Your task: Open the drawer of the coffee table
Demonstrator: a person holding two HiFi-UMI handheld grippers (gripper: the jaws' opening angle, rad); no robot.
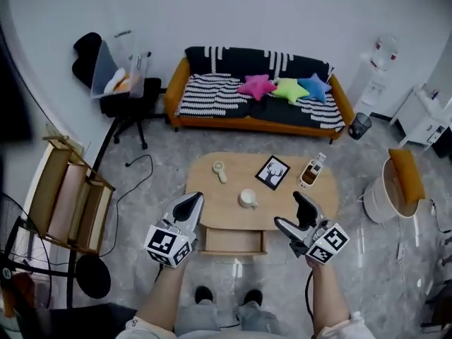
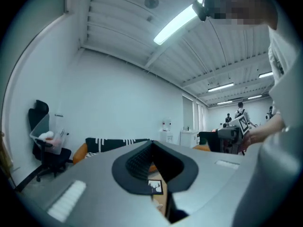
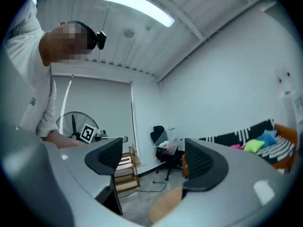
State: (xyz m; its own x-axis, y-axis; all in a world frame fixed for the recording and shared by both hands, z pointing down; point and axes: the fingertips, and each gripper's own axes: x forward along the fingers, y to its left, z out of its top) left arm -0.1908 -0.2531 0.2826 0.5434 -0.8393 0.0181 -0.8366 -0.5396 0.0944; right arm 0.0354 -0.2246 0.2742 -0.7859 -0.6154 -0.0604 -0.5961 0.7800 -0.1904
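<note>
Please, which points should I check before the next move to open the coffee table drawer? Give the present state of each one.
1. Right gripper open and empty: ok.
2. Left gripper open: not ok, its jaws are together and hold nothing.
3. Drawer in the head view, nothing in front of it: ok.
4. A gripper at the drawer: not ok, neither touches it.
5. Drawer shut at present: cannot tell.
6. Cup upright on the coffee table: ok.

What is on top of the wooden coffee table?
White cup, black-framed deer picture, cream handled object, brown box. Left tongs and right tongs hide bits of its front edge.
</note>
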